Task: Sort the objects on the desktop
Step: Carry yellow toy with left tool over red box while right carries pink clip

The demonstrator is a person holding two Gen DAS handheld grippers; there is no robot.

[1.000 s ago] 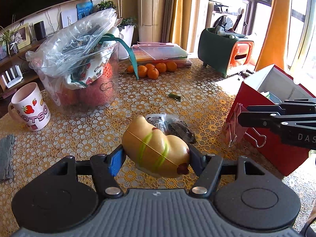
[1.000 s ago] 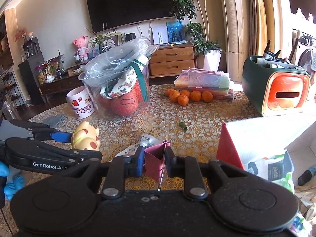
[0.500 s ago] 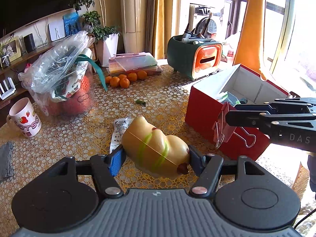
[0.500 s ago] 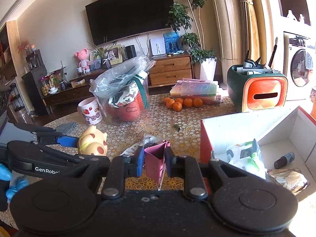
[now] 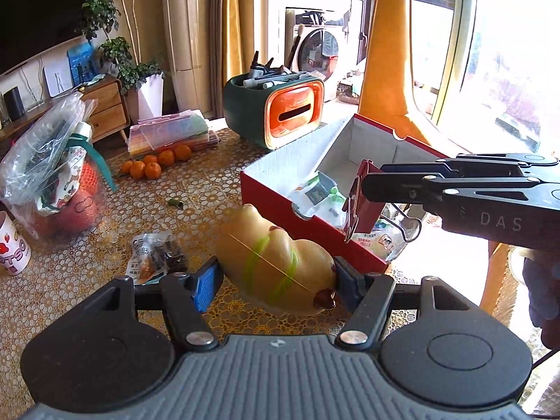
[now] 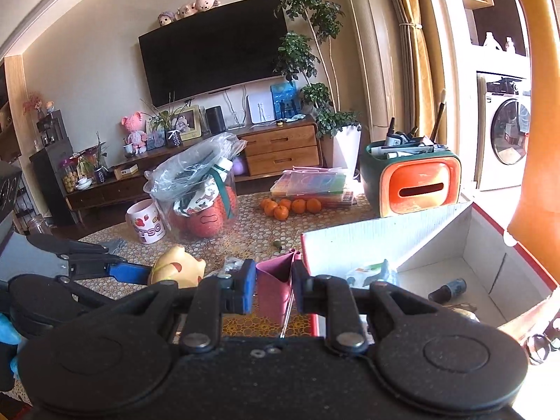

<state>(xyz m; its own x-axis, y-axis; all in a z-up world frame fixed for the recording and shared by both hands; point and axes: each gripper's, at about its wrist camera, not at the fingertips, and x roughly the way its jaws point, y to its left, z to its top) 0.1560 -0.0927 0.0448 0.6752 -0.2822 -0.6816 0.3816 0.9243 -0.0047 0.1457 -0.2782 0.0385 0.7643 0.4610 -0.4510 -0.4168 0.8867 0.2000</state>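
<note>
A lace-patterned tablecloth (image 5: 217, 189) covers the table in a sunlit living room. The left gripper (image 5: 276, 276) clamps a yellow, green-striped toy (image 5: 276, 262); the right gripper (image 6: 273, 290) is closed on a red binder clip (image 6: 274, 287) beside the open red box (image 5: 280, 192).

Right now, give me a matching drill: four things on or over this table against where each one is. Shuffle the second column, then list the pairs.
Things:
1. yellow toy
2. binder clip
3. oranges
4. mug

Places:
A. in the right gripper
B. on the table beside the plastic cases
C. in the left gripper
D. next to the bagged tub

Pairs: 1-C, 2-A, 3-B, 4-D
</note>
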